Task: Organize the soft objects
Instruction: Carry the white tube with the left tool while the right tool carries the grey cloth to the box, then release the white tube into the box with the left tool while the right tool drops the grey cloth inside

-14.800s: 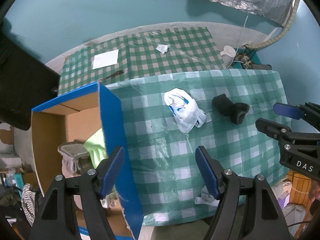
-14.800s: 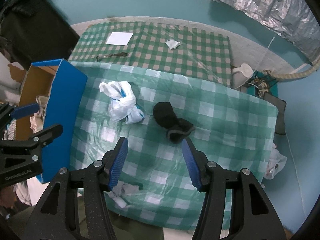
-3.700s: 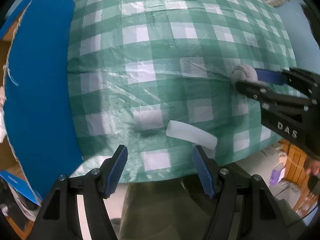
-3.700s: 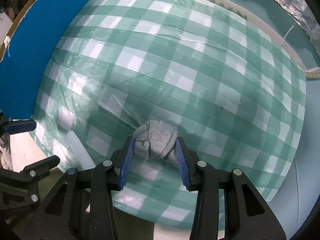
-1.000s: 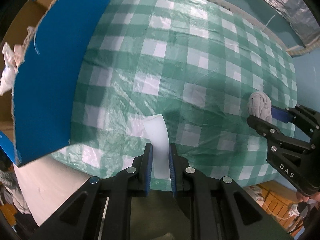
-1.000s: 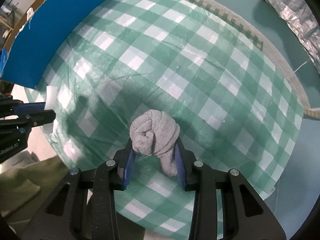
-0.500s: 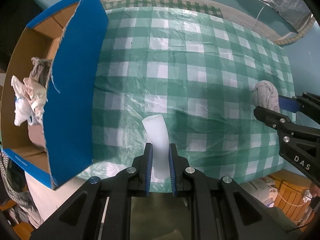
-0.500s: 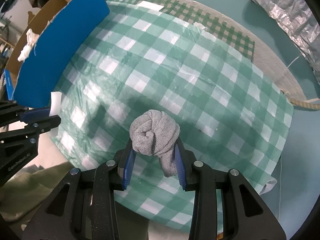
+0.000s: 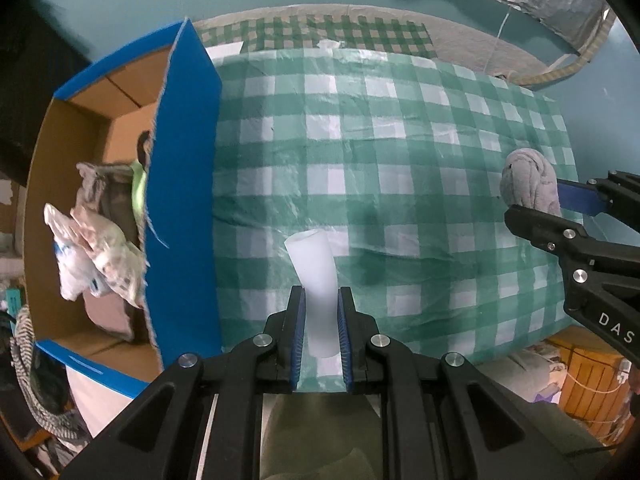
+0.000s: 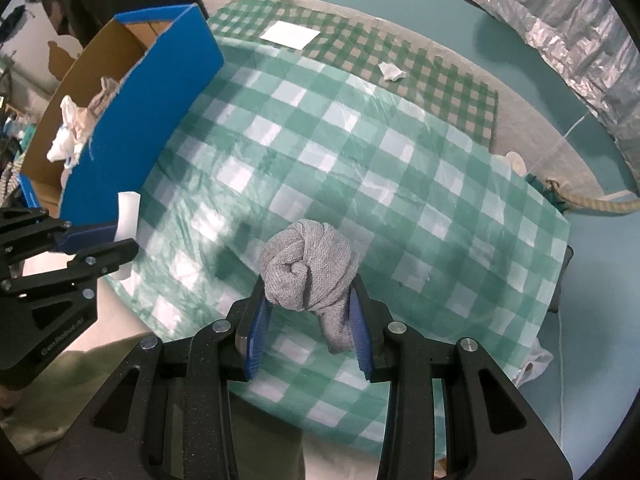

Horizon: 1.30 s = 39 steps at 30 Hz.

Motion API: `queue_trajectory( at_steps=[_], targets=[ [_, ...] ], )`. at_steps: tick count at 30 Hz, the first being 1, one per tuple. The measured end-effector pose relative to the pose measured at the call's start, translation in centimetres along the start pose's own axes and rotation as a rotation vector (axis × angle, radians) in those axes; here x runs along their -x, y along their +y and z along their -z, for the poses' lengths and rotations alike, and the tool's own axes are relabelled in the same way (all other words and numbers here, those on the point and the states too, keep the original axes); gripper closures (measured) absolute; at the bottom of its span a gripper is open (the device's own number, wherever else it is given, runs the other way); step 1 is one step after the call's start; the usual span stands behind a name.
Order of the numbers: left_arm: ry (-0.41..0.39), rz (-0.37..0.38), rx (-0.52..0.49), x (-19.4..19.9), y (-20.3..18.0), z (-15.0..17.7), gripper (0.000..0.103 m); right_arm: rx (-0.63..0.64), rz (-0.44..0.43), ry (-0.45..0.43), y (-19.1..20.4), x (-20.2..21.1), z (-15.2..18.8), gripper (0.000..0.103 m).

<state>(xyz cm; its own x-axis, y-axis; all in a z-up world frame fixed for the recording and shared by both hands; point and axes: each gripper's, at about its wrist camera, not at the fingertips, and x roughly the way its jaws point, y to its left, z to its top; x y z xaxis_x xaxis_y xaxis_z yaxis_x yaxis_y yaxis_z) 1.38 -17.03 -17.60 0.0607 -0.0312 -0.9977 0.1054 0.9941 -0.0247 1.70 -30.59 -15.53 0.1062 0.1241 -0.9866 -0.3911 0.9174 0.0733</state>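
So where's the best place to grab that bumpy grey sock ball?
Probably around its fat knotted middle, coming straight down from above. The grey sock ball is rounded and squashy, so pads pressing its two opposite sides sink in and hold. That is how the right gripper has it, with the loose tail dangling between the fingers rather than being pinched alone.

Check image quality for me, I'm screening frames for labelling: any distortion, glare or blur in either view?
Left wrist view: fisheye bulges the tablecloth and darkens the corners; pale glare streaks on its plastic; the white roll is sharp. Right wrist view: same bulge; the grey sock is crisp, with soft shadows on the cloth left of it; the box is slightly soft.
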Motion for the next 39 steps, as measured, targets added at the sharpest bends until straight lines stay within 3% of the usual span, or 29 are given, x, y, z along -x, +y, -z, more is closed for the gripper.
queue_trajectory(
  at_steps=[22,39],
  targets=[
    [-0.056,0.013,0.019,4.1,8.3,-1.8,0.087,0.044,-0.019,-0.051,7.2,1.9,-6.9,0.067],
    [-0.075,-0.017,0.139,4.8,17.7,-1.2,0.087,0.155,-0.048,-0.087,15.3,1.8,-12.9,0.067]
  ],
)
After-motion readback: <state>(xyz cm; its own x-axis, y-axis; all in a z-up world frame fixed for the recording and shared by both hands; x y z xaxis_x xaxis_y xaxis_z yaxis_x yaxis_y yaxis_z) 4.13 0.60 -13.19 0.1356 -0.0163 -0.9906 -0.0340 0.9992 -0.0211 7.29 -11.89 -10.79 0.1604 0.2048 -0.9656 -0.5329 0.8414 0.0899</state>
